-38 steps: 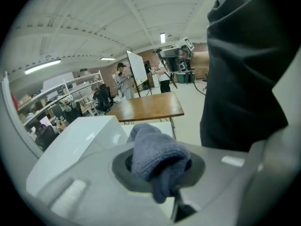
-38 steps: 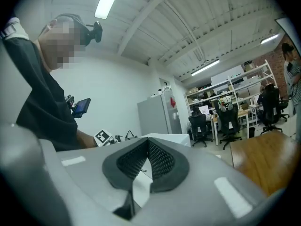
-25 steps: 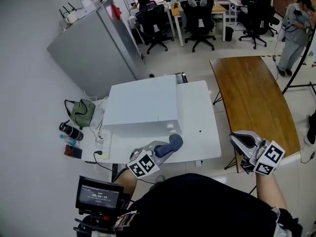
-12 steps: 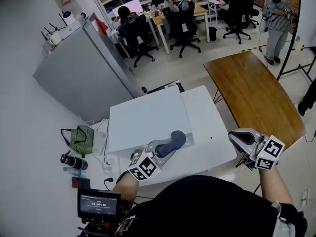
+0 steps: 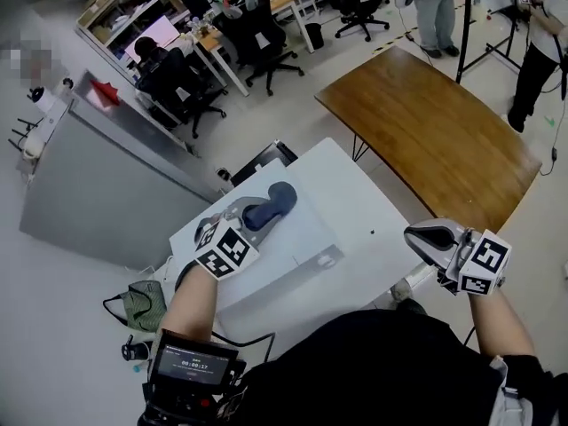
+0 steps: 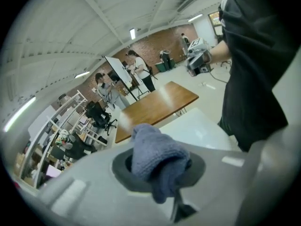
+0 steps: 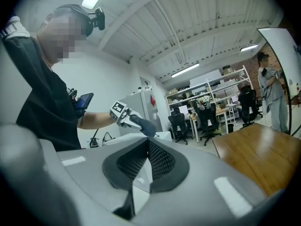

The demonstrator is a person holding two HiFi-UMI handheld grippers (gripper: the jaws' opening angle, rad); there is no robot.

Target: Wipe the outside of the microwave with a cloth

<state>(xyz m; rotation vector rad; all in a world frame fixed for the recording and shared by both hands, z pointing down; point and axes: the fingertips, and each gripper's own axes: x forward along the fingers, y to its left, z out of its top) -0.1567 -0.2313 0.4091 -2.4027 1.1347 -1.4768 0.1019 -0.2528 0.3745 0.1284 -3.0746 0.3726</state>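
The microwave [image 5: 293, 242] is a white box on a white table [image 5: 368, 211]. My left gripper [image 5: 257, 213] is shut on a blue-grey cloth [image 5: 273, 202], which rests on the far part of the microwave's top. In the left gripper view the cloth [image 6: 157, 157] bulges out between the jaws of the left gripper [image 6: 162, 175]. My right gripper [image 5: 424, 238] hangs off the table's right edge, away from the microwave. Its black pads [image 7: 157, 161] meet with nothing between them. The right gripper view also shows the left gripper [image 7: 123, 114] with the cloth [image 7: 143, 125].
A grey cabinet [image 5: 89, 185] stands left of the table, with a green bag [image 5: 142, 304] by it. A long wooden table [image 5: 426, 122] lies to the right. Office chairs [image 5: 186, 96] and desks fill the back; people stand at far right. A small screen [image 5: 191, 364] sits below my left arm.
My left gripper has carried the cloth from the microwave's front edge across its top toward the back. The head view has swung round. The right gripper stays shut off the table's right edge.
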